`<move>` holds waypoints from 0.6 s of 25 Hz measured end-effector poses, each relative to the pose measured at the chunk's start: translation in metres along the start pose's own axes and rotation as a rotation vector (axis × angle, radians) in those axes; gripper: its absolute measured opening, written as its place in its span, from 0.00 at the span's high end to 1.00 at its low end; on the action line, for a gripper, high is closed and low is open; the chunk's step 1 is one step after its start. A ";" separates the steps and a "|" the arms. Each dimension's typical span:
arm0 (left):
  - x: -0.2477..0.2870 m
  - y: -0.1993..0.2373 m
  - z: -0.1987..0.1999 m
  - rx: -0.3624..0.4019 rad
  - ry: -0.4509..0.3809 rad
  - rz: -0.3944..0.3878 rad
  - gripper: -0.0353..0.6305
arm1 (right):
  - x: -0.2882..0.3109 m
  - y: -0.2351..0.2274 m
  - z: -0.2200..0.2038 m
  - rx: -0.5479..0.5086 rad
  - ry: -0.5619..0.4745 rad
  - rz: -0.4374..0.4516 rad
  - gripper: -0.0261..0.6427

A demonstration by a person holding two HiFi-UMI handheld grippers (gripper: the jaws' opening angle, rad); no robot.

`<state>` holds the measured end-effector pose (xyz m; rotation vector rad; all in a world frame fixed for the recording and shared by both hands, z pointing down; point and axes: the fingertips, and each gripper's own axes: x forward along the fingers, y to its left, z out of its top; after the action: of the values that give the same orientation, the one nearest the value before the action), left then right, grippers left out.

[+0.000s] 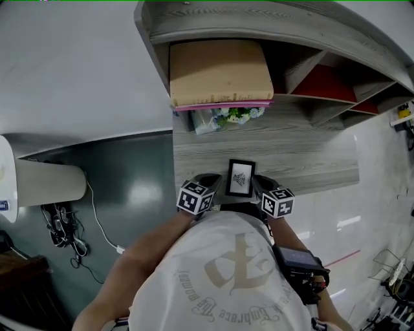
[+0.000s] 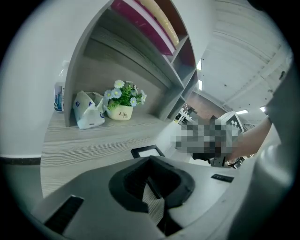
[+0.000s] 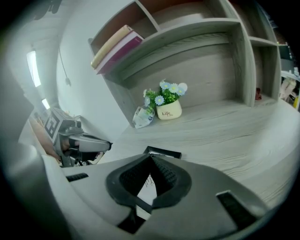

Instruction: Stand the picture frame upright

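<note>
Jaws together, nothing held, on left gripper (image 2: 150,161) and right gripper (image 3: 151,158). Picture frame (image 1: 240,178) lies flat near the bench (image 1: 297,152) front edge, between both. You'd best open up, pinch one frame edge, tip it up slowly.

My grey plastic left gripper (image 2: 151,164) and grey plastic right gripper (image 3: 151,161) hang side by side, both tilted downward ahead of me, jaws pressed together.

A study or office corner is showing: a wood-grain surface (image 1: 297,152) is carrying cubby shelves (image 1: 259,18) at twelve o'clock, holding books (image 1: 220,71) above a flower pot (image 3: 168,108).
</note>
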<state>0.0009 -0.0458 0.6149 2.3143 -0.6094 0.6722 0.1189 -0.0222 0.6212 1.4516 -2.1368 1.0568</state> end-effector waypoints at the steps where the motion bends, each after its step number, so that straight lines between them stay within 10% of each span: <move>1: 0.004 0.000 -0.002 -0.002 0.018 -0.001 0.93 | 0.003 -0.003 -0.003 0.007 0.015 -0.007 0.95; 15: 0.059 0.008 -0.026 -0.111 0.212 0.008 0.73 | 0.035 -0.043 -0.030 0.167 0.164 -0.059 0.83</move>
<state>0.0333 -0.0484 0.6710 2.1054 -0.5429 0.8528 0.1398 -0.0305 0.6803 1.4356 -1.9201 1.3113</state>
